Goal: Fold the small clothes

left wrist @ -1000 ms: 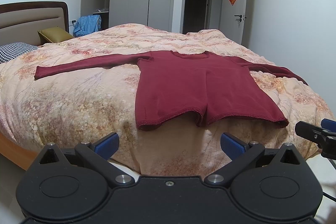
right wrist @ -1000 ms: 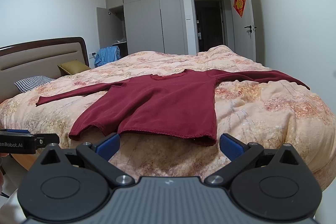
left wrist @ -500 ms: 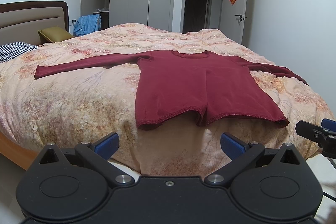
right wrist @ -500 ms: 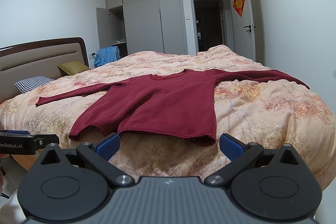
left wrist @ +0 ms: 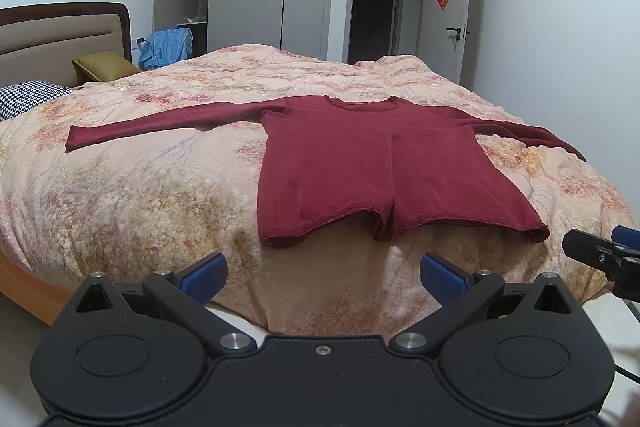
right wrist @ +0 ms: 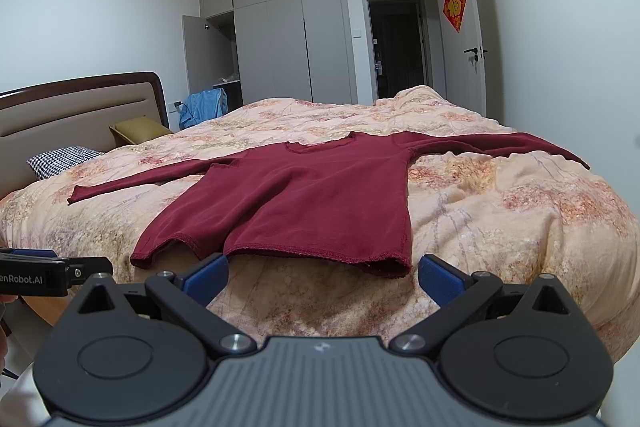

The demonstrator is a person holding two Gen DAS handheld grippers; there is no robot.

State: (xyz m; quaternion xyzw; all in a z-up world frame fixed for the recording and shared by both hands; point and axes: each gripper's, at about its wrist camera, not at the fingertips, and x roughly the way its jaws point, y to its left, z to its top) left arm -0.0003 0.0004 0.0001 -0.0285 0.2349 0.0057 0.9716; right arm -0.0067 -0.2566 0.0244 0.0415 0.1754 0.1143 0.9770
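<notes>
Looking at the top, I see it lying flat on the bed, sleeves spread to either side, hem nearest me and rippled near its middle. Nothing has shifted over the last second, so folding has not begun. My left gripper hangs just short of the hem, jaws wide and empty. My right gripper hovers the same way, near the hem's right corner.

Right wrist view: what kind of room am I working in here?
A home bedroom, by the look of it: a bed with a padded headboard, pillows by it, and a built-in wardrobe along the far wall. The red shirt lies spread on the bed.
</notes>
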